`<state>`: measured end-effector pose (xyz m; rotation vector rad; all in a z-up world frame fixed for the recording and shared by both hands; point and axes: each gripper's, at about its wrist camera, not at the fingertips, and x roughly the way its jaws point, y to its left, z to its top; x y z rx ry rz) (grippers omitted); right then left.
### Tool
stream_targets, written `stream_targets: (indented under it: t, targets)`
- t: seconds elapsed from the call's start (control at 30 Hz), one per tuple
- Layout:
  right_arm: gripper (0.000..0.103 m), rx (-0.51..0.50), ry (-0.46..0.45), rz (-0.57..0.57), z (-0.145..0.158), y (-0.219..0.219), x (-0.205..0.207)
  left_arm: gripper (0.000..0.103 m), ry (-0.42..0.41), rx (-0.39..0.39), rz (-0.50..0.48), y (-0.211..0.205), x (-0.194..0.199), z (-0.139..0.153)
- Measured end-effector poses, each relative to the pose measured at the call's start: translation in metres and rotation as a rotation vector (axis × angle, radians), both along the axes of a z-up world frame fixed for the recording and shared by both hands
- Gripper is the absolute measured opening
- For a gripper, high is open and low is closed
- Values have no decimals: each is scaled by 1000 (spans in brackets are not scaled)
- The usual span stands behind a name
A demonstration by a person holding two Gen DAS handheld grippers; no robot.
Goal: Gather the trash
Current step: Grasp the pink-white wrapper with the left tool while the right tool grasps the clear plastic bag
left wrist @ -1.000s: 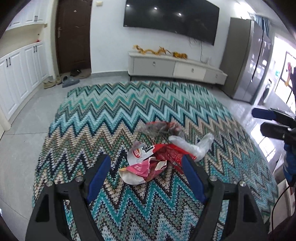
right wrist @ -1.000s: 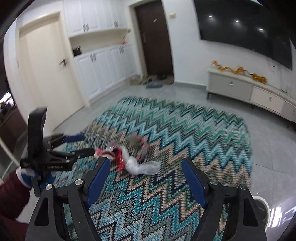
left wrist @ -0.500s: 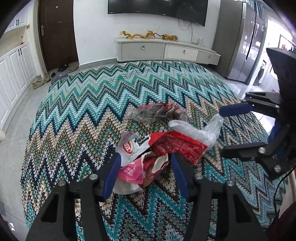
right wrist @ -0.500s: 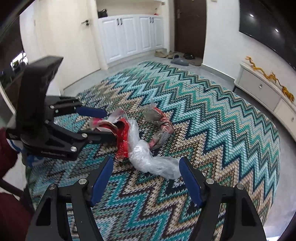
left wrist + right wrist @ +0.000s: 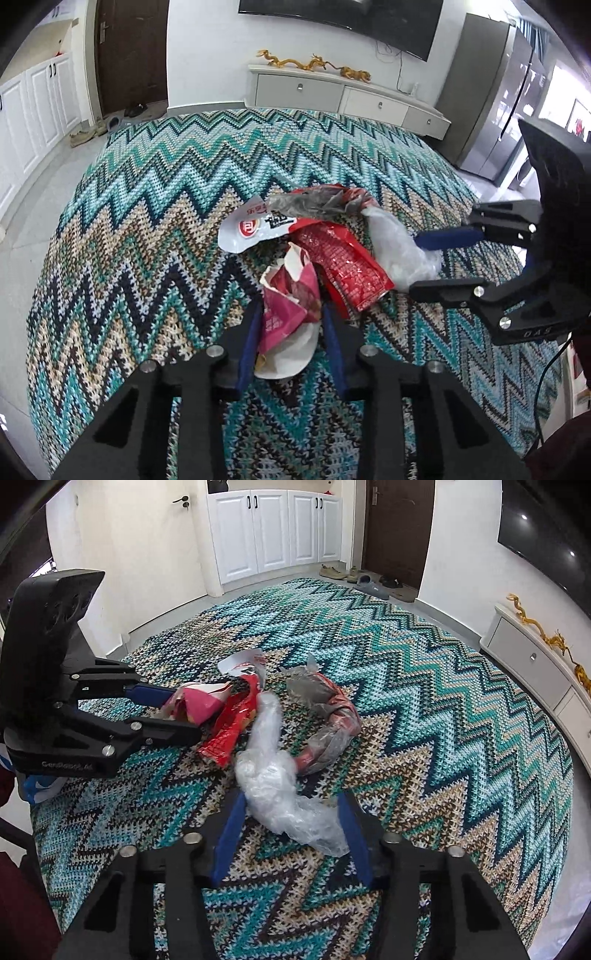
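The wrappers (image 5: 332, 251) lay heaped mid-rug (image 5: 147, 229), with bare rug all round for approach. The two grippers, left (image 5: 291, 321) and right (image 5: 291, 812), crowded the heap from adjoining sides.

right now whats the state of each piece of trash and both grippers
left gripper: jaws just closing, pads pinching the pink wrapper
pink wrapper: crumpled, torn open, between the left pads
right gripper: jaws just closing, around the clear plastic bag
clear plastic bag: scrunched, lying on the rug
red wrapper: flattened, on the rug
grey-red wrapper: twisted, curled, untouched
rug: flat
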<state>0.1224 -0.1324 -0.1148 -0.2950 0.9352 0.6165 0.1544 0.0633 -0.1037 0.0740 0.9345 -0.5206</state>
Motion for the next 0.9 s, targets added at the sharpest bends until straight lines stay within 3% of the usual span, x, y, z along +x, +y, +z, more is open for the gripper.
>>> stream_targets:
  t: [0.13,0.2,0.3,0.53,0.9]
  targets:
    - [37,2,10,7,0,1,-8,31,-2,-11,16,3,-9,2]
    - [27,19,19,1,0,0,-12,31,-9,-12,26,4,-17,3]
    - [24,47,20,-13,4,-2,-19,30,-26,-16,41,4,-31,8]
    - [22,156,-15,-50,29,-13,-45,30,-77,-57,98,16,-56,35]
    - [22,287,-147,-177,86,-47,-99,29,-164,-123,135,19,-90,77]
